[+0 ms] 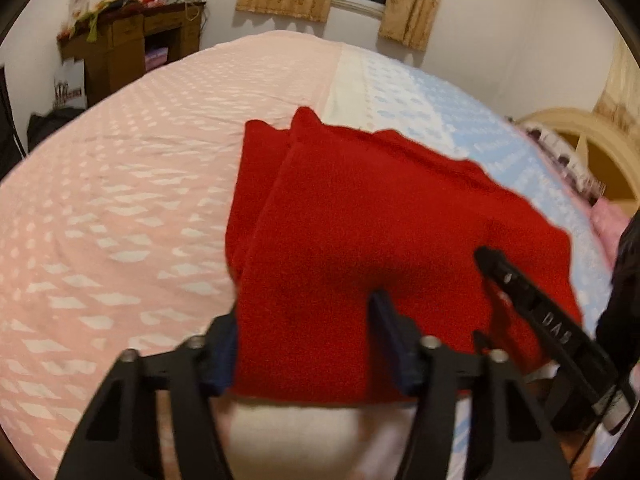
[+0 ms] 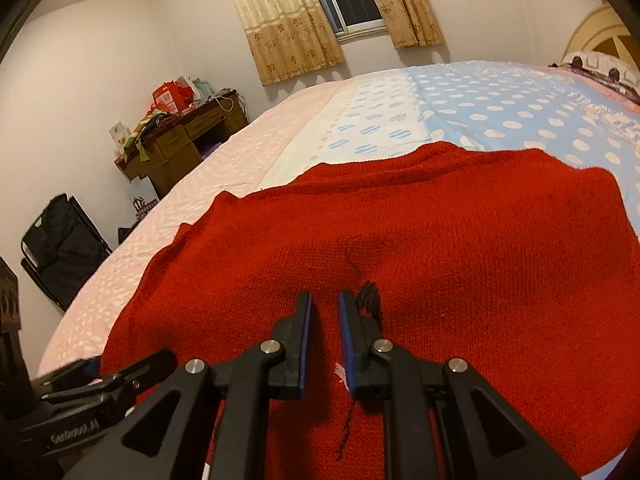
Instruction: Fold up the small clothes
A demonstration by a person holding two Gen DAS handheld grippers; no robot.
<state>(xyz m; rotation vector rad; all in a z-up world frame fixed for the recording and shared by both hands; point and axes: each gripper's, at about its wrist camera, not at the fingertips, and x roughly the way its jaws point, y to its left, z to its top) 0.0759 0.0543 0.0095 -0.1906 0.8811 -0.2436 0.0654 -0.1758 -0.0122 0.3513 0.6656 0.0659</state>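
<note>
Left wrist view first: at the far left you see the brown wooden desk (image 1: 132,48) piled with bags against the wall, then the bed (image 1: 120,200) with its pink patterned sheet, which turns pale blue with white spots toward the right. Your left claw (image 1: 304,344) sits at the bottom centre, its blue-padded fingers (image 1: 386,332) standing on either side of a folded strip of the red knitted garment (image 1: 360,220); the cloth fills the gap, but you cannot tell from the blurred frame whether the pads press on it. That garment lies folded in layers on the bed, spreading up and to the right from the claw, across the line where pink meets blue. Right of it, your right claw (image 1: 486,258) comes in from the lower right edge with its black tip on the red knit. In the right wrist view, a black folding chair (image 2: 64,248) stands at the left by the wall, the desk (image 2: 176,140) behind it, and the left claw's black body pokes in at the lower left corner beside the garment's edge. Centre frame, your right claw (image 2: 325,312) is nearly closed, a narrow gap between the pads, tips down on the red knit (image 2: 440,240) beside a dark loose thread (image 2: 370,300); whether it pinches cloth is unclear. Yellow patterned curtains (image 2: 288,28) flank the window above.
</note>
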